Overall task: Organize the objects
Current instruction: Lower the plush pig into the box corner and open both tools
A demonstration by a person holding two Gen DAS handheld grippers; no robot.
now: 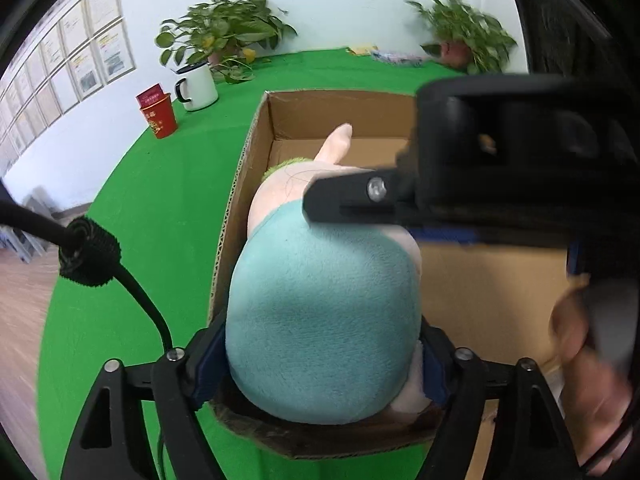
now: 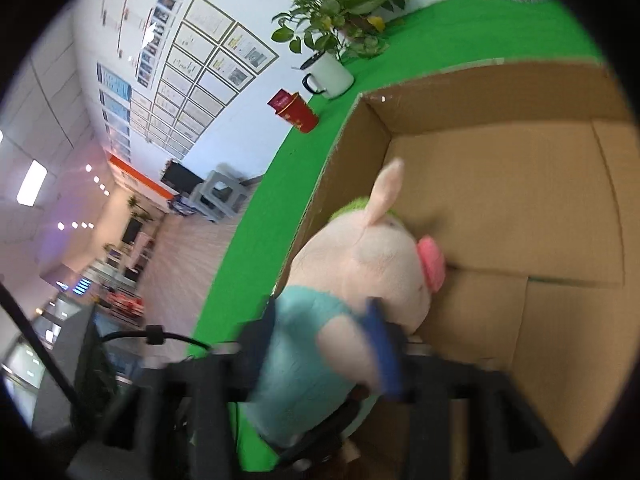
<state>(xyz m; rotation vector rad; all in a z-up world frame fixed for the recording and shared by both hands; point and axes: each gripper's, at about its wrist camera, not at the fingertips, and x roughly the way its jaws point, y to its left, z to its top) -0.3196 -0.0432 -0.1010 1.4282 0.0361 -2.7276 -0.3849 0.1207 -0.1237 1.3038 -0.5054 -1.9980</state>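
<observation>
Left gripper (image 1: 322,356) clamped on a plush pig (image 1: 324,320), its two blue-padded fingers (image 1: 206,364) pressed against either side of the toy's teal-clothed body; the pig sits head-forward over the near-left corner of an open cardboard box (image 1: 256,136), one pink ear raised toward the far wall and a fringe of green visible at the head; the right wrist view shows the same pig (image 2: 384,256) from its side, pink snout turned toward the box interior, body against the left wall of the box (image 2: 500,208); right gripper (image 1: 360,196) appears in the left wrist view as a black body reaching in from the right, one finger lying across the pig's upper back; in its own view its blue pads (image 2: 384,344) sit on either side of the toy's teal midsection, closed on it, though motion blur softens the contact; box rests on a green tabletop (image 1: 168,208); well behind it, near the wall, a red paper cup (image 1: 160,118), a white enamel mug (image 1: 198,86) and a potted plant (image 1: 224,34); a second potted plant (image 1: 464,36) at the far right corner; framed documents (image 2: 200,76) cover the wall to the left
</observation>
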